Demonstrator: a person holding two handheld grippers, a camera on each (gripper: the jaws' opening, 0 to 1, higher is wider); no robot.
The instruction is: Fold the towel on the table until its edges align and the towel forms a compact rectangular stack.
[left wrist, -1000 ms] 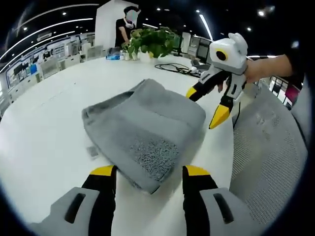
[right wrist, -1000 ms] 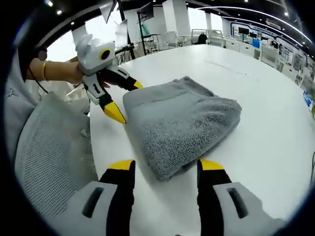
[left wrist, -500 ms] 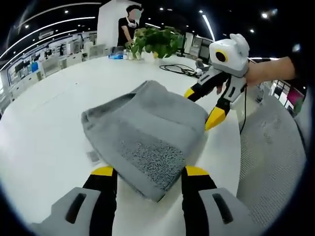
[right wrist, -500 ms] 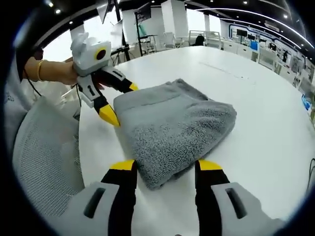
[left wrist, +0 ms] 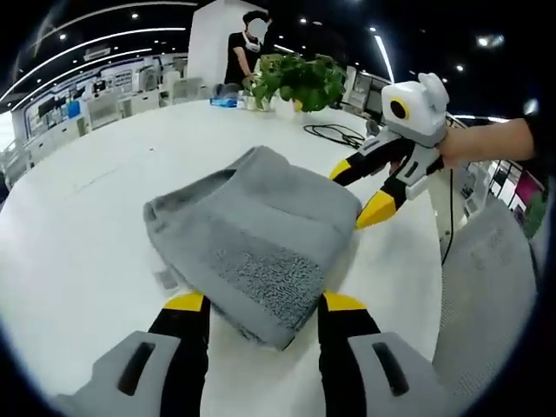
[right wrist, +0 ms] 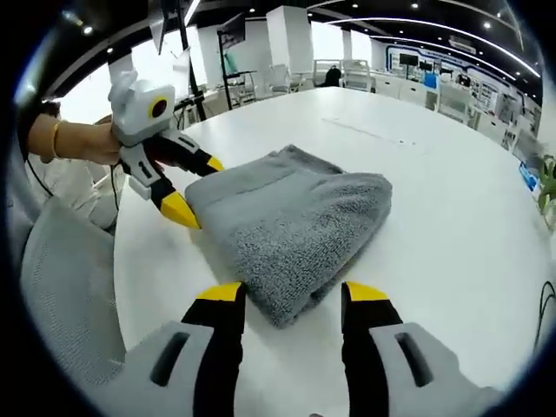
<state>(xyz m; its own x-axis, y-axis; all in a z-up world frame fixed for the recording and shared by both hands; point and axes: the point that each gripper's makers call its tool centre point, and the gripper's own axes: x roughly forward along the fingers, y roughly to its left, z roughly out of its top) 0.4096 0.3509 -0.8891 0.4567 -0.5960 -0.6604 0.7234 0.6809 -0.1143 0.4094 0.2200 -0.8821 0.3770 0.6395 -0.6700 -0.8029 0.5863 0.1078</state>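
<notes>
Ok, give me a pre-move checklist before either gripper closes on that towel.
1. Towel folded into a compact stack on the table: ok, though edge alignment cannot be fully told.
2. Left gripper open, jaws straddling the near towel corner: ok.
3. Right gripper open, jaws at the opposite corner: ok.
4. Towel fully in view: ok.
5. Plant and cable far from the towel: ok.
6. Layers underneath lying flat: cannot tell.
</notes>
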